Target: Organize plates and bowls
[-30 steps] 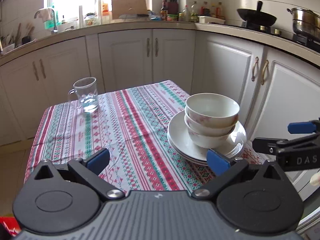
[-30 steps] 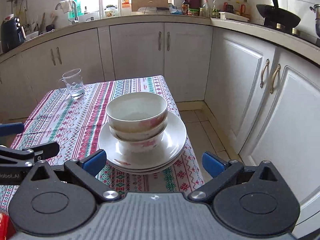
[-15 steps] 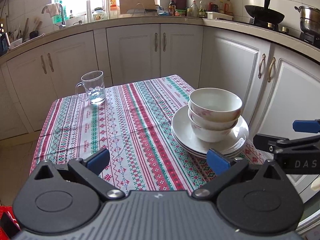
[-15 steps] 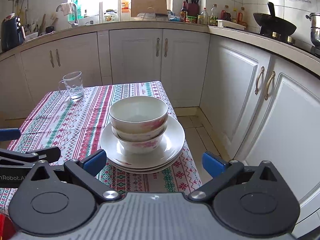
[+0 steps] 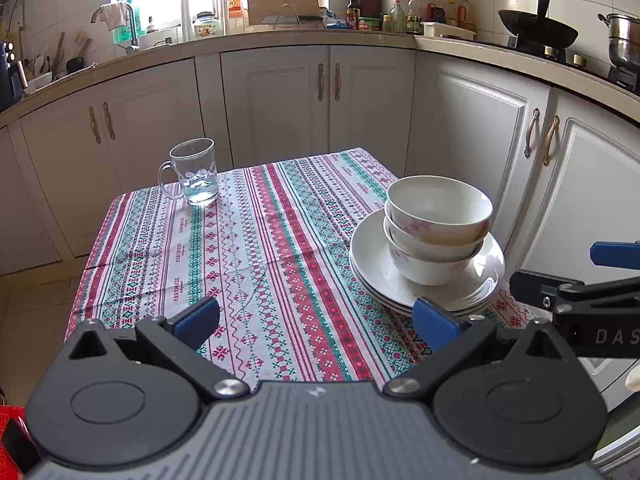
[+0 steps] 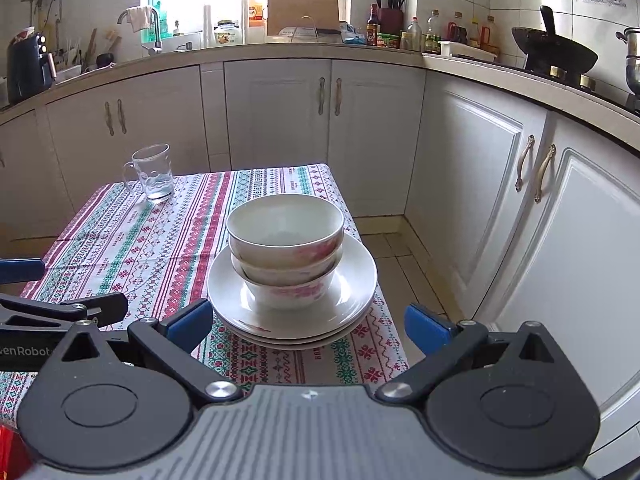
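Three white bowls with pink flowers are nested on a stack of white plates at the right front of the table. My left gripper is open and empty, held back over the table's near edge, left of the stack. My right gripper is open and empty, just in front of the plates. Each gripper shows side-on in the other's view, the right one and the left one.
The table has a striped red, green and white cloth. A glass mug stands at its far left. White kitchen cabinets stand close behind and to the right. A tiled floor lies between.
Both grippers have drawn back and risen a little from the table; the stack looks smaller and farther. Bowls, plates and mug have not moved. Both stay open.
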Tool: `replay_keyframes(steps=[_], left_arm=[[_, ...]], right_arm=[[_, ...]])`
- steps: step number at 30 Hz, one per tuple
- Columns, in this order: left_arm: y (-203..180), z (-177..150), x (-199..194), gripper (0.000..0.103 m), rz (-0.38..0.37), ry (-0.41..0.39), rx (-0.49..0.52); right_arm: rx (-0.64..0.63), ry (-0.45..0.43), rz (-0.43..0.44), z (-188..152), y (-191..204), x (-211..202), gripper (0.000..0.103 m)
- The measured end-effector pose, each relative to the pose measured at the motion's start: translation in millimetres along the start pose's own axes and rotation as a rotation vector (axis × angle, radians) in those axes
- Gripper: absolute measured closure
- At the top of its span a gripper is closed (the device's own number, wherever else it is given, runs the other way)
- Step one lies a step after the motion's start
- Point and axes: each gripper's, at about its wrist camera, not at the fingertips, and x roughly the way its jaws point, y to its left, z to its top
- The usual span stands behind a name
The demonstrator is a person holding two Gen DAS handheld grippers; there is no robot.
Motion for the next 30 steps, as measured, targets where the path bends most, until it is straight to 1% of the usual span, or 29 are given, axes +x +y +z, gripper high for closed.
replay_keyframes(steps=[30], left_arm=[[0.3, -0.5, -1.1, 0.001, -0.005, 0.008, -0.020]], right_arm=[[-0.015, -0.013, -0.008, 0.7, 2.7, -5.8, 0.000]])
